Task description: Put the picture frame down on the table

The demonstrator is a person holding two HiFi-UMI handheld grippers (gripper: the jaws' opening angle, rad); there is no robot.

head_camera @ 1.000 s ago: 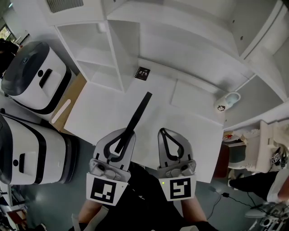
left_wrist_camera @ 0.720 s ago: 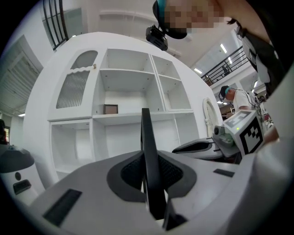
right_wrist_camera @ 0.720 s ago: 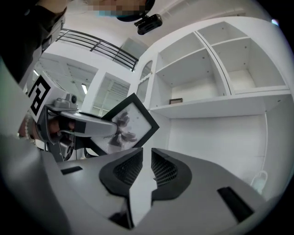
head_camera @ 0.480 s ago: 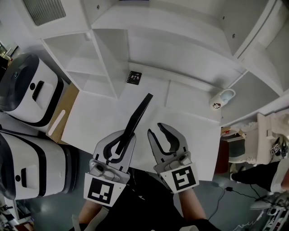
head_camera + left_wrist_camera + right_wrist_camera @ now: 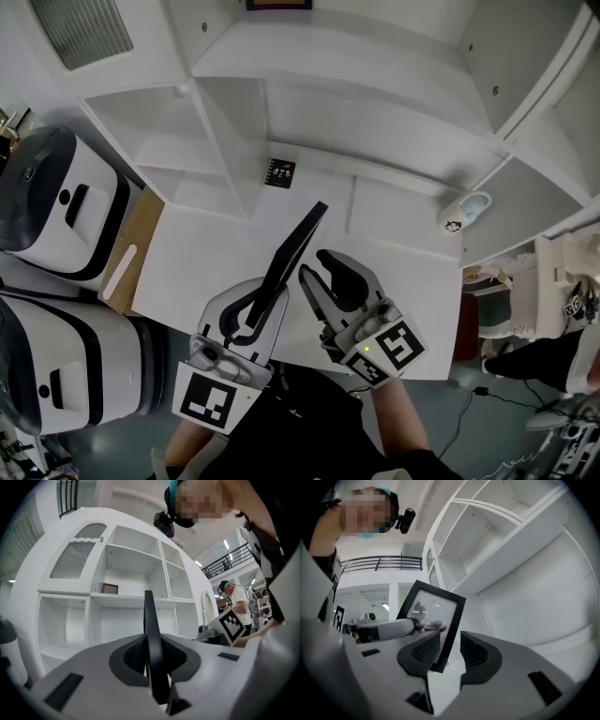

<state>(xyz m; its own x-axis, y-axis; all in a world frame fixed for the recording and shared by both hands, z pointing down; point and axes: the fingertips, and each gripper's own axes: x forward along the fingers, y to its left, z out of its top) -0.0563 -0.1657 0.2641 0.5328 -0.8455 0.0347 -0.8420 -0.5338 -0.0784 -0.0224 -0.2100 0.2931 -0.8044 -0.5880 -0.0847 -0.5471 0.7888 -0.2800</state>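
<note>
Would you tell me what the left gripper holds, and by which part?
The picture frame: the left gripper pinches its near edge, seen edge-on.

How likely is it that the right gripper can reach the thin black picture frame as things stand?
Probably yes: the right gripper, jaws just opened, straddles a corner of the black picture frame, apparently without pressing it, while the left gripper clamps its edge.

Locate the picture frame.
Head view, centre: the picture frame is edge-on above the white table, clamped in the left claw, its corner inside the right claw, whose jaws have just been opening.
</note>
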